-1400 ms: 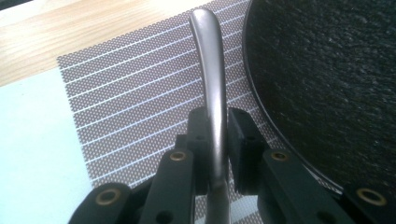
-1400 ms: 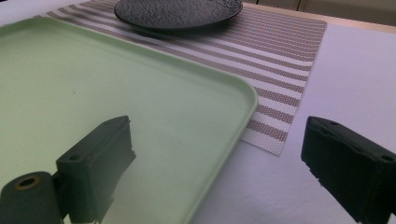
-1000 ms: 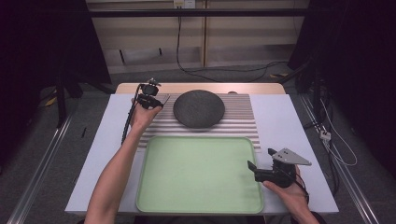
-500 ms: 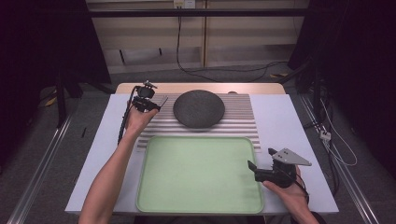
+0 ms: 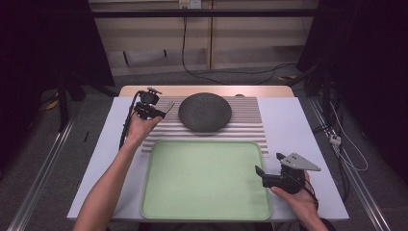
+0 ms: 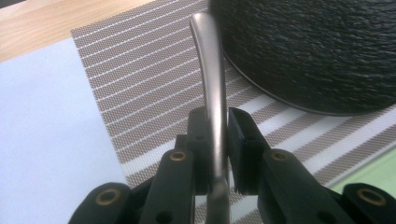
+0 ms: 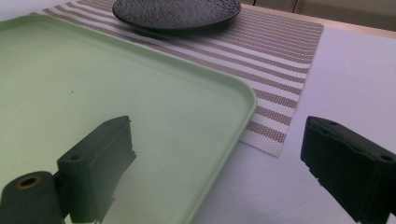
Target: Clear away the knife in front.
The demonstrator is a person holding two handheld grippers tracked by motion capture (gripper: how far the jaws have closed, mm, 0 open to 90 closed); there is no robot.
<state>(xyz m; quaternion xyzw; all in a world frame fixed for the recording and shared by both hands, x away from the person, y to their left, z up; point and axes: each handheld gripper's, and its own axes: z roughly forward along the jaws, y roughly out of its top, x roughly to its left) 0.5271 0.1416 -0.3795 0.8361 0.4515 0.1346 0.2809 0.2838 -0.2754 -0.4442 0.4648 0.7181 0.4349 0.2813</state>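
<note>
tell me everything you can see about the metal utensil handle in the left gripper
The metal handle is a slim, smooth strip of brushed silvery steel with a rounded tip, slightly curved along its length. Its working end is hidden behind the jaws, so the type of cutlery cannot be told. The left gripper is shut on it, one black pad on each side. It is held above the striped placemat, pointing past the rim of the dark plate.
</note>
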